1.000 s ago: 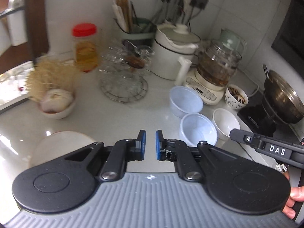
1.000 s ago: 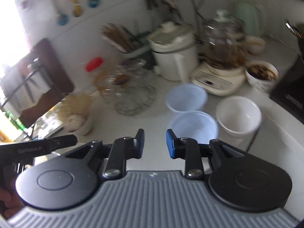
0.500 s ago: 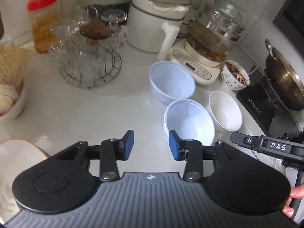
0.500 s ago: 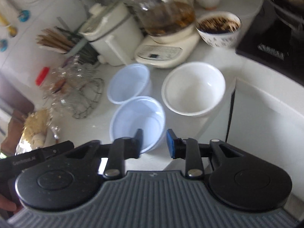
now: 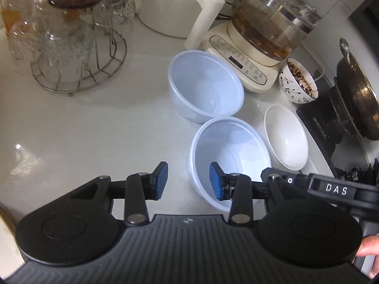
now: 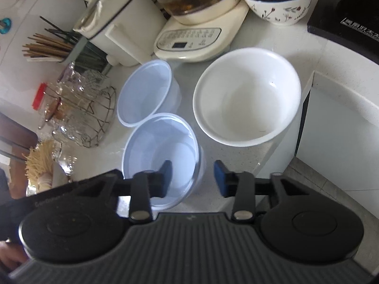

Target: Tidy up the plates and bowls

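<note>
Approach step: left tool [image 5: 188, 179] and right tool [image 6: 192, 177] spread, just narrowing, straddling opposite rims of near plastic bowl [image 5: 229, 151] at bench [image 5: 94, 123] front edge, unpinched; next, pinch rims.

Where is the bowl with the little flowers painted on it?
The flowered bowl sits at the back right of the counter, between the glass kettle's base and the black stove, behind the white bowl.

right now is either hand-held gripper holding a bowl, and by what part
Nothing is held. Both the left hand-held gripper and the right hand-held gripper straddle the near plastic bowl's rim, pads not pressing.
</note>
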Action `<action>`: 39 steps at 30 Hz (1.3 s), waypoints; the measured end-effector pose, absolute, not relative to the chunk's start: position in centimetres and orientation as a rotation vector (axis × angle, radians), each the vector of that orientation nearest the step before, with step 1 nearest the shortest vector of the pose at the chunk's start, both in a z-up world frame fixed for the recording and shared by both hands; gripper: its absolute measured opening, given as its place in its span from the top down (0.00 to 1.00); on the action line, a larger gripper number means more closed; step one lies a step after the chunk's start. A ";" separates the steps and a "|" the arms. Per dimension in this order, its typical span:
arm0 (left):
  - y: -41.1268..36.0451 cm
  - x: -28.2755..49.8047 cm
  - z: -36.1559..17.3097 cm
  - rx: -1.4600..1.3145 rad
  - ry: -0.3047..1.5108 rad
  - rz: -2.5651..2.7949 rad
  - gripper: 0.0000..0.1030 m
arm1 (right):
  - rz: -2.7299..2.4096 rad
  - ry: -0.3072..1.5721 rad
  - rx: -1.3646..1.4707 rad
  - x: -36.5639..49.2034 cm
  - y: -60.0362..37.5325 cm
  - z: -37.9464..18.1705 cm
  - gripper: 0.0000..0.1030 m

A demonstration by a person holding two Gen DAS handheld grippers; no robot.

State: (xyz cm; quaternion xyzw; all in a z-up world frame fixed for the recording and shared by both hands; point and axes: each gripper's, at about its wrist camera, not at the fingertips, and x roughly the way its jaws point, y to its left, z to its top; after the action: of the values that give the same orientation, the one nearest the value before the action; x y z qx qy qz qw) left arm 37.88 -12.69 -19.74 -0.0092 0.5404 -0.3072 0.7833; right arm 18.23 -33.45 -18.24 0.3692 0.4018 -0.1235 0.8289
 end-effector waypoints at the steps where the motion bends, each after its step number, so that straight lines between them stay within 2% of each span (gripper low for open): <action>1: -12.8 37.8 -19.8 -0.023 1.155 -0.654 0.64 | -0.264 0.857 0.779 18.4 -33.5 -18.3 0.70; 9: -13.9 38.3 -20.2 -0.006 1.161 -0.651 0.87 | -0.238 0.871 0.789 19.1 -34.1 -19.1 0.85; 12: -13.8 38.4 -20.4 -0.020 1.171 -0.649 0.92 | -0.226 0.864 0.784 19.1 -33.9 -19.0 0.90; 24: -11.0 36.9 -18.1 -0.055 1.139 -0.619 0.93 | -0.155 0.820 0.721 18.7 -32.0 -16.9 0.91; 32: -6.2 36.2 -16.3 -0.130 1.087 -0.494 0.93 | -0.010 0.829 0.615 21.9 -28.9 -15.9 0.91; 39: -3.0 36.6 -17.1 -0.178 1.101 -0.373 0.92 | 0.086 0.876 0.557 25.0 -26.6 -16.3 0.90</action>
State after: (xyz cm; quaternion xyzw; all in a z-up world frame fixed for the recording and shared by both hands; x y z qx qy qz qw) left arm 36.60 -2.96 -17.09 -0.0840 0.5191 -0.1760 0.8321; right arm 24.96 -26.60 -16.32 0.2661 0.4185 0.0411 0.8674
